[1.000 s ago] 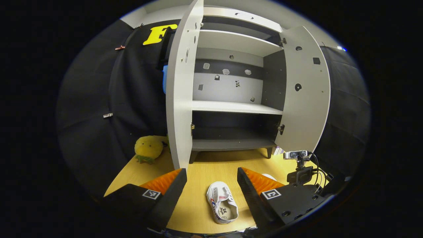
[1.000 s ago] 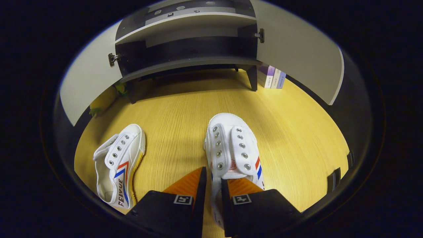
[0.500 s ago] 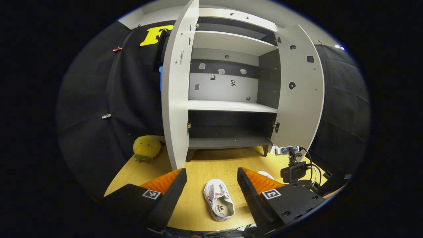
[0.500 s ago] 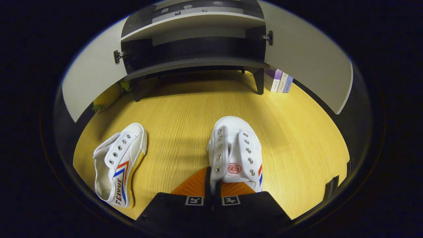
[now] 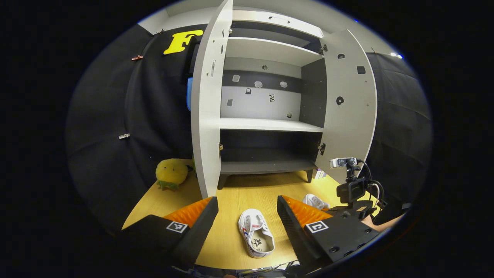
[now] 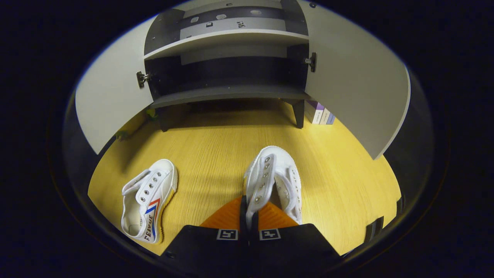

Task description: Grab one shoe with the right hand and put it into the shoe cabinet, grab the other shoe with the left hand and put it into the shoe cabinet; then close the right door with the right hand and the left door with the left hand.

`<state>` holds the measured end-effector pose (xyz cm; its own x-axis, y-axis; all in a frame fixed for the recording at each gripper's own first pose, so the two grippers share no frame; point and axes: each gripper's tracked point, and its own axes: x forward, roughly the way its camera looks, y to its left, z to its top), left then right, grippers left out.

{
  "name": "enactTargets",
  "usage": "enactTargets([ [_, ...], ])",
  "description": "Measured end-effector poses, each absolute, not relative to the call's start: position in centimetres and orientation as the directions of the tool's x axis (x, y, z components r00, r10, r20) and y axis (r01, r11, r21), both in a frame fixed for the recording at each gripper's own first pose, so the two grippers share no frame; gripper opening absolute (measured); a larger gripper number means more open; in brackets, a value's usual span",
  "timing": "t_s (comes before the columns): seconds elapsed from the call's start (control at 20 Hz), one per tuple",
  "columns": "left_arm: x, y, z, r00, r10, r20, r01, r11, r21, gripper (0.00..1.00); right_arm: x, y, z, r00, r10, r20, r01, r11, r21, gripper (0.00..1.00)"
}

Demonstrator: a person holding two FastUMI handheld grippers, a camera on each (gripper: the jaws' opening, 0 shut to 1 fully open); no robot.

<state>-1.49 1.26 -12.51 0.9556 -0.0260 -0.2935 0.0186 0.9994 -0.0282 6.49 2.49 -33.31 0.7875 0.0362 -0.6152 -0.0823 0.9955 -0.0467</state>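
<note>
Right gripper (image 6: 249, 210): jaws pinched together on the side wall of the right shoe (image 6: 274, 179), apparently lifted off the floor (image 6: 216, 154). Left gripper (image 5: 247, 216): jaws wide apart, holding nothing, above the left shoe (image 5: 256, 238); shoe cabinet (image 5: 266, 123) doors open.

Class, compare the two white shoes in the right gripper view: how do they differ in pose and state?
The shoe on the right is pinched at its eyelet edge by the right gripper, whose fingers are shut on it; the shoe on the left lies free on the wooden floor. The held shoe points straight toward the cabinet; the free one lies angled. Both are white, unlaced, with metal eyelets.
</note>
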Motion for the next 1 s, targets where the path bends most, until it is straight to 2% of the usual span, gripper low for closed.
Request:
enactTargets([
  [0.15,-1.7,1.3,-12.4,0.96,-0.026,-0.28,0.025,1.0,-0.006,0.95,6.6,2.7,-29.8,0.826,0.042,-0.562,-0.126,0.986,-0.112,0.05],
  [0.5,-2.0,1.5,-11.2,0.972,-0.03,-0.233,0.036,0.999,0.021,0.95,8.8,5.6,-18.4,0.901,0.12,-0.417,-0.194,0.971,-0.141,0.05],
  [0.85,-0.2,1.4,-9.2,0.98,-0.062,-0.188,0.07,0.997,0.038,0.95,14.3,9.7,-6.5,0.943,0.194,-0.27,-0.246,0.954,-0.17,0.05],
  [1.0,0.6,1.9,-8.4,0.984,-0.055,-0.171,0.065,0.996,0.053,0.95,18.2,10.1,-1.5,0.96,0.2,-0.195,-0.244,0.941,-0.234,0.05],
])
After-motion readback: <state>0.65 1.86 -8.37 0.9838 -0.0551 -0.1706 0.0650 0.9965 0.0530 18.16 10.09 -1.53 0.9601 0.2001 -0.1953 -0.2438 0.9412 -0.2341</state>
